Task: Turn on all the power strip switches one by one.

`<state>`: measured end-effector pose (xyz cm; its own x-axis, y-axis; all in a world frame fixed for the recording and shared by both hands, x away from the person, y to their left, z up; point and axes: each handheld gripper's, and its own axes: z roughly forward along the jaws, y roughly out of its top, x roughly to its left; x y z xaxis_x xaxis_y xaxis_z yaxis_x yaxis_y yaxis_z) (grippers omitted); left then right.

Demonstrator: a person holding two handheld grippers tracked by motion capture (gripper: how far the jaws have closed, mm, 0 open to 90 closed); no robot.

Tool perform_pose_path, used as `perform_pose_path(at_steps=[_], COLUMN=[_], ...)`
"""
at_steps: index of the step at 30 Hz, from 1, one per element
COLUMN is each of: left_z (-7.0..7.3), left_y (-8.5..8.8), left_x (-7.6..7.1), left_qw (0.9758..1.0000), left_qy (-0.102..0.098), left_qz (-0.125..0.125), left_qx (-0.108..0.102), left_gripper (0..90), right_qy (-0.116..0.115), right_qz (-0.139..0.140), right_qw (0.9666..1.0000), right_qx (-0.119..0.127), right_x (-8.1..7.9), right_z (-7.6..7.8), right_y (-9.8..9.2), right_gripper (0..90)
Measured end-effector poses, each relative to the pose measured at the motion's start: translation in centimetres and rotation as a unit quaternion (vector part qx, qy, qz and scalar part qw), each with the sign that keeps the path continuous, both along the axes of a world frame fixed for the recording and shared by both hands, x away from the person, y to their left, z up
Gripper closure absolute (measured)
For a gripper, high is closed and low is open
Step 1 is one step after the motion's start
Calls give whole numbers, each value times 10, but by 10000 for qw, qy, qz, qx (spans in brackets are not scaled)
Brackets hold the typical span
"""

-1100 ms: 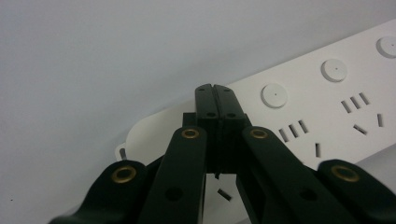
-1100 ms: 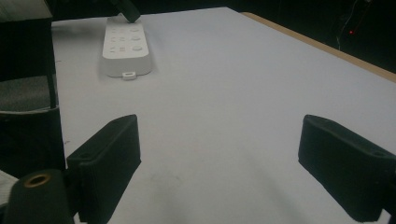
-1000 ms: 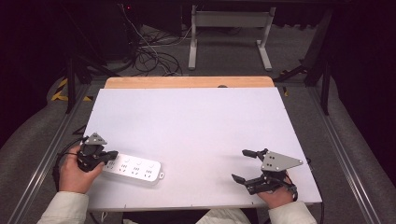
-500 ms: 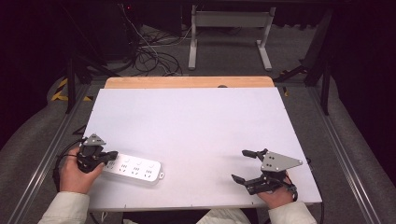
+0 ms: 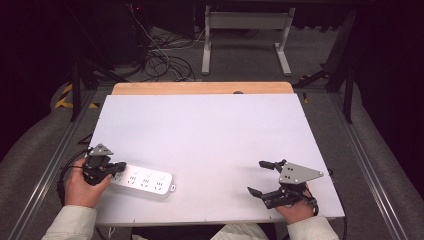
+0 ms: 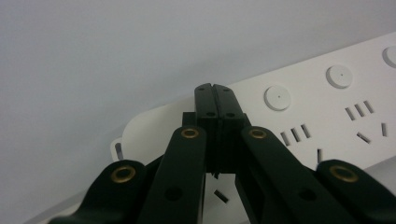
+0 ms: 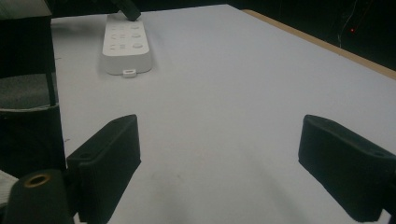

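While cables [image 5: 165, 62] sprawl on the dark floor behind, the white table [image 5: 210, 135] carries a power strip [image 5: 145, 182]; left gripper [image 5: 120, 167] fingers pressed together atop it, right gripper [image 5: 261, 177] fingers wide.

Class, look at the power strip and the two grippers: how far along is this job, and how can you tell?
Early. Done: the left gripper, jaws shut, has reached the power strip, tips over its near end beside a round button. In hand: it seems to press or steady the strip; contact cannot be told. Left: any real handling, since the right gripper waits open on the bare table, apart from the strip.
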<state>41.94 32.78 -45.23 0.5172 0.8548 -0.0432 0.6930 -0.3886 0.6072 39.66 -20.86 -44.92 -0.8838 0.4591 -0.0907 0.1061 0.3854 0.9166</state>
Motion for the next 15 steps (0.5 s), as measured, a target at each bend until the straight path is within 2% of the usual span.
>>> perform_pose_path(at_steps=[2, 5, 6, 7, 9, 12, 15], left_z=[1, 7, 13, 13, 18, 20, 20], left_y=[-2, -9, -16, -16, -21, -21, -21], left_x=[-1, -3, -6, -6, -8, -10, -11], left_qw=[10000, 9991, 9989, 9989, 9990, 9993, 9993], left_qy=[-19, -174, -279, -279, -342, -321, -309], left_qz=[12, 110, 17, 17, -92, -196, -205], left_qx=[59, 357, 375, 375, 265, 77, 41], left_gripper=[900, 900, 900, 900, 900, 900, 900], right_qy=[-9, -8, -17, -17, -14, -23, -25], right_qz=[0, 2, 2, 5, 5, 20, 35], right_qw=[10000, 10000, 10000, 10000, 10000, 10000, 10000], right_qx=[-2, 9, -2, -3, 7, 4, 3], right_x=[0, 0, 0, 0, 0, 0, 0], right_z=[0, 0, 0, 0, 1, 1, 1], right_y=[0, 0, 0, 0, 0, 0, 0], right_gripper=[132, 132, 132, 132, 132, 132, 132])
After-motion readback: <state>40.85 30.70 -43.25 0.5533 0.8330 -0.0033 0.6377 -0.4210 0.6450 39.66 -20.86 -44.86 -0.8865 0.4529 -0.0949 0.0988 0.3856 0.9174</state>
